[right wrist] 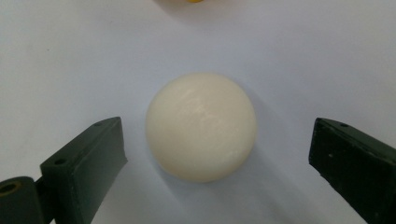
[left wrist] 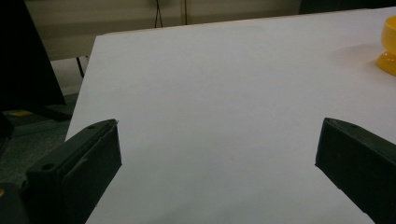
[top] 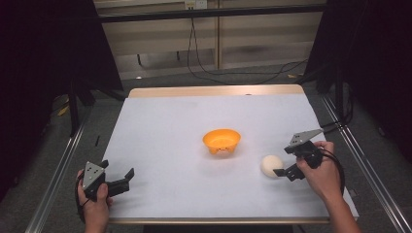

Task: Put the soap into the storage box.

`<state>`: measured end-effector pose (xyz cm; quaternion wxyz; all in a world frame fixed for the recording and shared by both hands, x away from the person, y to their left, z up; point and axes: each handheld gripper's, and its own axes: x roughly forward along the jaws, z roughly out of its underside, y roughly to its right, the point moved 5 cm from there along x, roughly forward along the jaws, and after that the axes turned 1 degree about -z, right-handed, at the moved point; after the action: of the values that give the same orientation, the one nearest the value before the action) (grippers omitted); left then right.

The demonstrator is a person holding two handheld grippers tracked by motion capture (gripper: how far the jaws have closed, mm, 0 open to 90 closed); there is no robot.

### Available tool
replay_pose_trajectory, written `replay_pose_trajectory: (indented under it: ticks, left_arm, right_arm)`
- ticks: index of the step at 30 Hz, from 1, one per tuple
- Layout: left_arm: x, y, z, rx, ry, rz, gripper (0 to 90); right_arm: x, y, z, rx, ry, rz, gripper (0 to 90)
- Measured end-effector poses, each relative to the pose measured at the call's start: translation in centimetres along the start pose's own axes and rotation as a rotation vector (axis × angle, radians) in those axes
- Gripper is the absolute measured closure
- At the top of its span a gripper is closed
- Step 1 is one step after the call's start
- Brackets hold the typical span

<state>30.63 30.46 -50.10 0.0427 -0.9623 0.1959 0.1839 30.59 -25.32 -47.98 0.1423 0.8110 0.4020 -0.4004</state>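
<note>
Dim room, black curtains both sides, cables on floor behind bench [top: 145,121] with white top. Orange bowl [top: 221,141] mid-bench; cream ball [top: 271,165] right of it, between spread fingers of right gripper [top: 284,160]. Left gripper [top: 124,178] fingers apart, near-left corner.

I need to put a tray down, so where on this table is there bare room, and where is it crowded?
The white table cover lies bare across its whole left half, between the left gripper and the far edge, and along the far strip behind the orange bowl. It is crowded at right front, where the right gripper stands open around the cream ball.
</note>
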Motion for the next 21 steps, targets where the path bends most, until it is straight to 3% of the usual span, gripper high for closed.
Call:
replay_pose_trajectory:
  ticks: [15, 21]
  left_arm:
    - [0.0, 0.0, 0.0, 0.0, 0.002, 0.002, 0.0]
    - [0.0, 0.0, 0.0, 0.001, 0.002, 0.002, 0.0]
  right_arm:
    - [1.5, -0.4, -0.7, -0.018, -0.047, -0.031, 6.6]
    - [1.9, -0.4, -0.7, -0.017, -0.062, -0.042, 12.5]
